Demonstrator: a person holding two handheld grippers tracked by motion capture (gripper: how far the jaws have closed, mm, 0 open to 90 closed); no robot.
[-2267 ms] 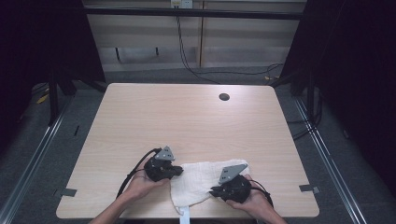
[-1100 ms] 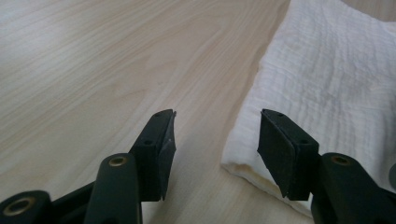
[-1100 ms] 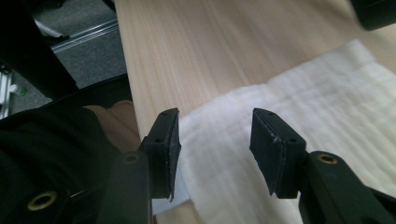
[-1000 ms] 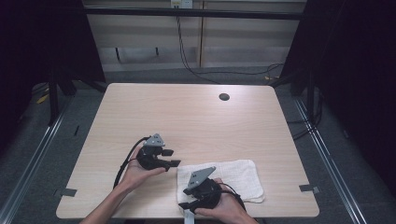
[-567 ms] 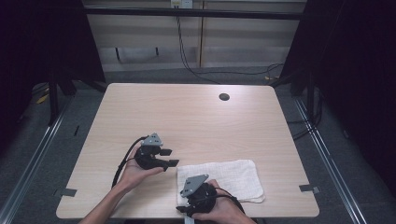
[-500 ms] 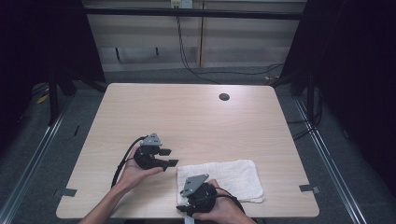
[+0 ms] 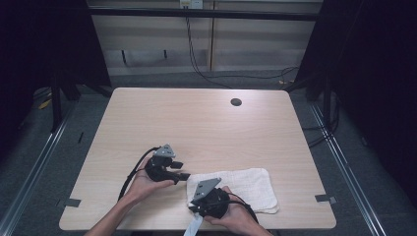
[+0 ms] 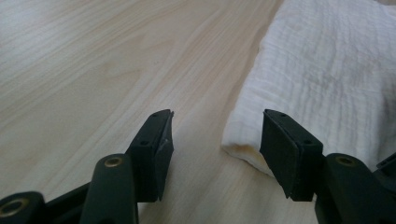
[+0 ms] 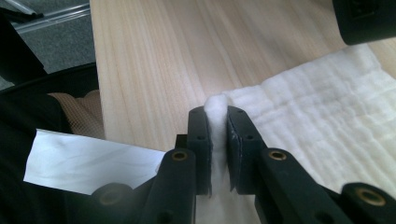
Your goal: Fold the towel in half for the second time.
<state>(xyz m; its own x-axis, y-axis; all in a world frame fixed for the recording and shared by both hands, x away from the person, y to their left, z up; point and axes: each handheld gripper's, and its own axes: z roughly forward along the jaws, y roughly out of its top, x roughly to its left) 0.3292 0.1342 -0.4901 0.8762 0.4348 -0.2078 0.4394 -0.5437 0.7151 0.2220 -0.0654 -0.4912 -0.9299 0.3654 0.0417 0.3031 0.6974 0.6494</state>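
Cloth (image 7: 241, 189) is pinched at its corner by the right tool (image 9: 217, 140), apparently for folding; left tool (image 8: 215, 140) is held wide beside its edge.

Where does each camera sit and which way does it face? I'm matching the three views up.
High view: above the person's side, looking forward and down on the table; both forearms, left tool and right tool show.
Left gripper view: on the left tool, along its open jaws toward the towel edge.
Right gripper view: on the right tool, jaws clamping a towel fold.
All three share the white towel.
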